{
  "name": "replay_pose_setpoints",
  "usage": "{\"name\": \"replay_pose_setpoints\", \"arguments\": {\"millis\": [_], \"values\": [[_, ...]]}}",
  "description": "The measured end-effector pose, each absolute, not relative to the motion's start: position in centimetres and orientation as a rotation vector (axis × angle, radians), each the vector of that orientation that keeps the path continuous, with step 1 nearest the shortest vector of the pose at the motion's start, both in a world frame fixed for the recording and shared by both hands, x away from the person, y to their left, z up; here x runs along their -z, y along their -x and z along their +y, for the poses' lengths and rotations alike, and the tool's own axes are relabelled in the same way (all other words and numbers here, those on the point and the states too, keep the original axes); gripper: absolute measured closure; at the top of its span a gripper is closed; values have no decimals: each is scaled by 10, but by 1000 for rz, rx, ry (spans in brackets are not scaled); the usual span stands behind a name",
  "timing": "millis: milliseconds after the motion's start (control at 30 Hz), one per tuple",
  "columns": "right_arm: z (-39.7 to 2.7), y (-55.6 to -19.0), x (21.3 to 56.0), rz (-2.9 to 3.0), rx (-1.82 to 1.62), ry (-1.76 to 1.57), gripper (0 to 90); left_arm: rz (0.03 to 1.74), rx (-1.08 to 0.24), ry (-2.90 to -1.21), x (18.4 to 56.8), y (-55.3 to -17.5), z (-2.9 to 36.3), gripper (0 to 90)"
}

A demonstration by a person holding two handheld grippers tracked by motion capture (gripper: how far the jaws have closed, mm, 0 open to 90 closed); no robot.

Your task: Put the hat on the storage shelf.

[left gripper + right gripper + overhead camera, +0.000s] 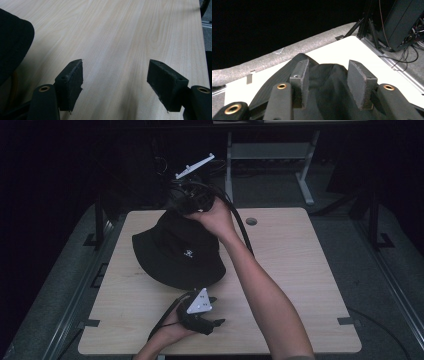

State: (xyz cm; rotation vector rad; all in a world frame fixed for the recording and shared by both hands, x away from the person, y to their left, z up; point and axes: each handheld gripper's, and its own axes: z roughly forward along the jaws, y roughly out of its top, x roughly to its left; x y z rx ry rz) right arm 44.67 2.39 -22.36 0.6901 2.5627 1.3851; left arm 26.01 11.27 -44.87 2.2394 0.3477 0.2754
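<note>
Nearest the person, the left gripper (216,310) lay low over the front of the light wooden tabletop (300,270), held in the left hand (172,332), grey three-cornered plate on top. Its fingers (71,83) stood wide apart with bare wood between them; nothing held. Brim of the hat showed at the left edge of the left gripper view, clear of the fingers.

Just beyond it, a black bucket hat (177,250) sat on the tabletop, left of centre, crown up, small white emblem on the near side of the crown, brim spread flat on the wood.

Farther back, the right arm reached across to the far side of the hat. Right gripper (186,205) sat at the top of the crown. Its fingers (359,82) stood about half open, black fabric bunched up between them; pads not pressing on the cloth.

Behind the tabletop: grey floor, desk legs, cables, dark room.
</note>
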Motion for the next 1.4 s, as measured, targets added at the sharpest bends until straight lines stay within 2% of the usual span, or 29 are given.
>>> {"name": "replay_pose_setpoints", "arguments": {"millis": [267,333,467,767,1400], "values": [[5,-447,225,2554,-1440,-730,453,356,-262,-2229,449,-261,113,285],[-1,-447,226,2556,-1458,-762,407,354,-262,-2236,450,-262,113,285],[-11,-445,229,2539,-1480,-770,393,354,-259,-2244,450,-262,114,282],[-50,-439,236,2512,-1536,-837,314,359,-248,-2240,451,-261,115,276],[-96,-431,245,2470,-1564,-900,270,368,-251,-2247,452,-259,117,270]]}}
